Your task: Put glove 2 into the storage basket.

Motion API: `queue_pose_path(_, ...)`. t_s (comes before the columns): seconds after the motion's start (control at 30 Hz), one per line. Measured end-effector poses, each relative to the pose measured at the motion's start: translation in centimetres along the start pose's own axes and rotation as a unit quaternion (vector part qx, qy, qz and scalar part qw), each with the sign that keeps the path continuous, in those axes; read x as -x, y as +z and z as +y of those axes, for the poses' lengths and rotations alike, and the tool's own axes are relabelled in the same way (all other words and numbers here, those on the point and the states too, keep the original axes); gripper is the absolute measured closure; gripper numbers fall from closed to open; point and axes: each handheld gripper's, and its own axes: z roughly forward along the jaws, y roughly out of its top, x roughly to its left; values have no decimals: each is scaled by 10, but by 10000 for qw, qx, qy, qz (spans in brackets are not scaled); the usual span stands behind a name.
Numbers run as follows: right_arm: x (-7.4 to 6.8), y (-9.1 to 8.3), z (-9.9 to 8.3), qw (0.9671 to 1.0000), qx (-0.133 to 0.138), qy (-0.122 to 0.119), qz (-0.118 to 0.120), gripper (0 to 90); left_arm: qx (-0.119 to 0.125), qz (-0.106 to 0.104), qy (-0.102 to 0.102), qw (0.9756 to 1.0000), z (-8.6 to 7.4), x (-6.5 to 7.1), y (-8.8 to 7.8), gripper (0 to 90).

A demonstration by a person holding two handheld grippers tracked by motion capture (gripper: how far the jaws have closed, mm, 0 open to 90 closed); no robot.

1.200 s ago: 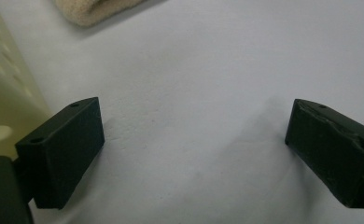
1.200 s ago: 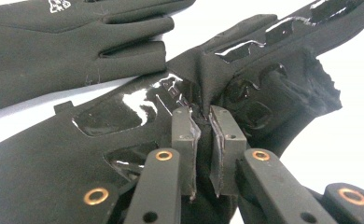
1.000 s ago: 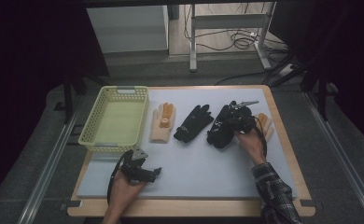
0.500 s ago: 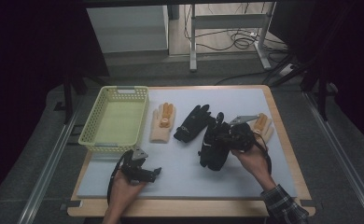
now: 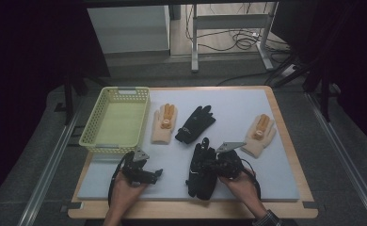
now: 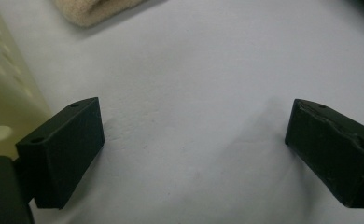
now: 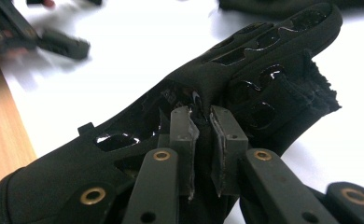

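Note:
My right gripper [image 5: 209,165] [image 7: 203,114] is shut on a fold of a black glove [image 5: 201,172] [image 7: 264,60]. The glove lies stretched over the front middle of the blue-grey mat [image 5: 247,103]. The jaws have just eased open slightly, and the fabric is still pinched between the pads. At the front left, my left gripper [image 5: 154,175] [image 6: 194,144] rests low over bare mat. It is open with nothing between its jaws. A second black glove [image 5: 195,123] lies farther back in the middle.
A yellow-green basket [image 5: 92,141] stands at the back left. A beige glove with orange fingers [image 5: 164,123] lies beside it. Another beige glove [image 5: 260,134] lies at the right. The wooden table edge [image 5: 191,209] runs along the front.
My right gripper carried the black glove from the back right toward the front middle and slightly lower. The beige glove at the right is now uncovered. The left gripper stayed put.

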Motion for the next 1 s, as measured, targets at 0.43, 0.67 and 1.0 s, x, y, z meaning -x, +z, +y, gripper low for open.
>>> queue_pose_path(0.43, 27, -12, 17, 9986, 347, -13, -397, 492, -1, 3, -2, 10000, 0, 0, 0, 47)
queue_pose_path(0.67, 43, 7, 40, 9973, 299, -77, -669, 493, 1, 3, -2, 10000, 0, 0, 0, 47)
queue_pose_path(1.0, 66, 37, 81, 9960, 293, -8, -838, 549, 2, 1, -3, 10000, 0, 0, 0, 47)
